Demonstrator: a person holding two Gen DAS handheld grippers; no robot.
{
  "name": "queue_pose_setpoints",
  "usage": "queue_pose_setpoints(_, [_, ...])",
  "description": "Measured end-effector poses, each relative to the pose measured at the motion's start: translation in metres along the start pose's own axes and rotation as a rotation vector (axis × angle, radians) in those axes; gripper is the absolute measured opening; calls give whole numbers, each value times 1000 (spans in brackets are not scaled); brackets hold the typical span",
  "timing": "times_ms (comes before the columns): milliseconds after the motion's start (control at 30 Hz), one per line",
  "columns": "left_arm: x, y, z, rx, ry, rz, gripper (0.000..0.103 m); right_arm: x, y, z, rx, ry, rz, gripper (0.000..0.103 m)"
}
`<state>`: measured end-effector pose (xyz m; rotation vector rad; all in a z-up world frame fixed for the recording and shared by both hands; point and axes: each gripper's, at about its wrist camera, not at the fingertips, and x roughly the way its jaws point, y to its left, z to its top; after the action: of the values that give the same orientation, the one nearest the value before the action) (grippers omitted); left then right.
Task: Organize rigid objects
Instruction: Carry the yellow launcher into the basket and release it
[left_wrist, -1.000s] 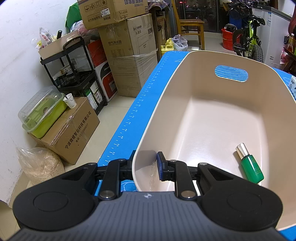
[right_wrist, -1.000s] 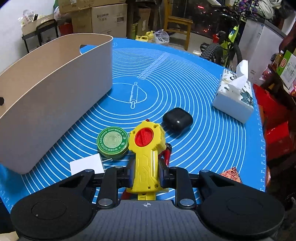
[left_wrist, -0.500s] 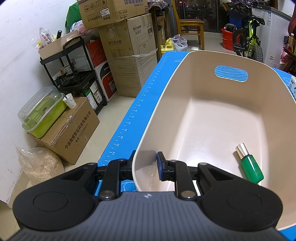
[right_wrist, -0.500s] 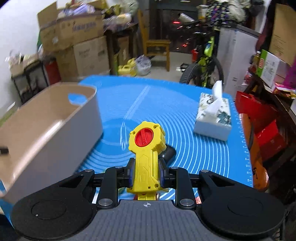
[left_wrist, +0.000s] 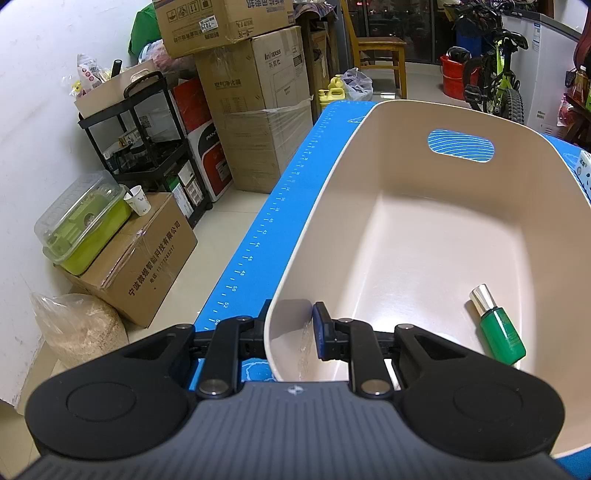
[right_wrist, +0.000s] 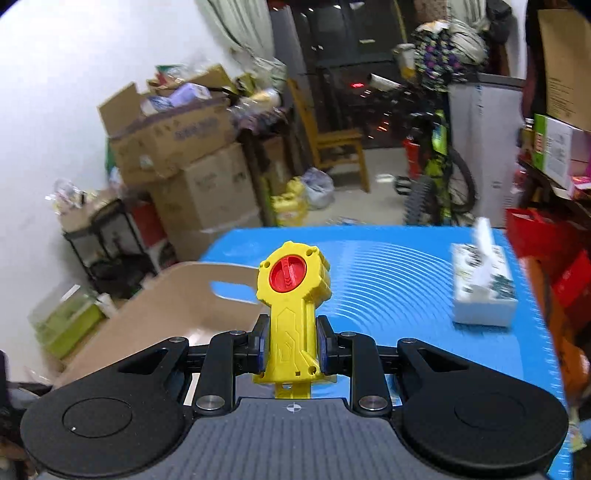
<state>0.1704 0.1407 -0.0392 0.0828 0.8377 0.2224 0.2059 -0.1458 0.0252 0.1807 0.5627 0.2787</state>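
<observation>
One item, the green bottle (left_wrist: 502, 332), already lies inside the beige bin (left_wrist: 325, 206) whose near rim my left gripper (left_wrist: 290, 334) pinches, while my right gripper (right_wrist: 290, 349) clamps the yellow toy launcher (right_wrist: 291, 295) raised beside the bin, not yet dropped in.

**On my table**

My table is covered by a blue mat (right_wrist: 388, 280) with white rings and a ruler edge. On it stand the beige bin (left_wrist: 424, 229) at my left and a tissue box (right_wrist: 484, 291) at my right.
</observation>
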Motion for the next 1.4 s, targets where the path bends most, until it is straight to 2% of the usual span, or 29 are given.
queue_pose_setpoints(233, [1,0,0,-4,2,0,23,25,48,-5,3,31,87,34])
queue_pose_setpoints(367, [1,0,-1,-2,2,-4,23,41,72,-14,-25,70,101,34])
queue_pose_setpoints(567, [2,-1,-2,6,0,-6,23,64,96,-32,-66,158,106,34])
queue_pose_setpoints(767, [2,0,-1,3,0,-12,22,82,109,-52,-95,303,127,34])
queue_pose_setpoints(900, [1,0,-1,3,0,-12,22,82,115,-55,-137,324,129,35])
queue_pose_setpoints(933, [1,0,-1,3,1,-12,22,80,115,-55,-136,320,128,36])
queue_pose_setpoints(1100, [1,1,-1,2,1,-12,22,62,104,-45,-81,243,142,64])
queue_pose_setpoints(1400, [1,1,-1,3,1,-13,22,30,76,-22,-91,110,85,69])
